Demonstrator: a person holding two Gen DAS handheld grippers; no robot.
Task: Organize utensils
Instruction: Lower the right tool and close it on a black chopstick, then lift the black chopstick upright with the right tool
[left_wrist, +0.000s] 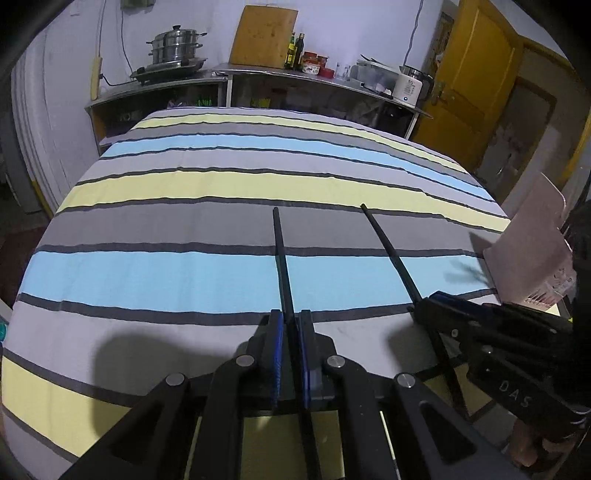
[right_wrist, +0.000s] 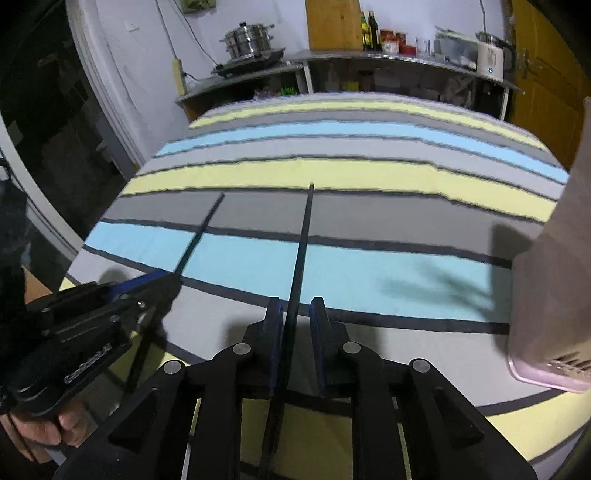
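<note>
My left gripper (left_wrist: 290, 317) is shut on a black chopstick (left_wrist: 280, 258) that points away over the striped tablecloth (left_wrist: 166, 269). The right wrist view shows this gripper (right_wrist: 162, 280) and its chopstick (right_wrist: 199, 232) at the left. A second black chopstick (right_wrist: 303, 236) runs between the jaws of my right gripper (right_wrist: 295, 306). It lies against the left pad, with a gap to the right pad. From the left wrist, that gripper (left_wrist: 417, 308) and chopstick (left_wrist: 388, 247) appear on the right. A pink slotted holder (right_wrist: 546, 280) stands at the table's right edge, beside the right gripper.
Behind the table runs a metal counter (left_wrist: 295, 75) with a steel steamer pot (left_wrist: 177, 44), a wooden board (left_wrist: 264, 35), bottles and a white kettle (left_wrist: 408, 86). A yellow door (left_wrist: 476, 74) is at the far right. A hand (right_wrist: 44, 428) grips the left tool.
</note>
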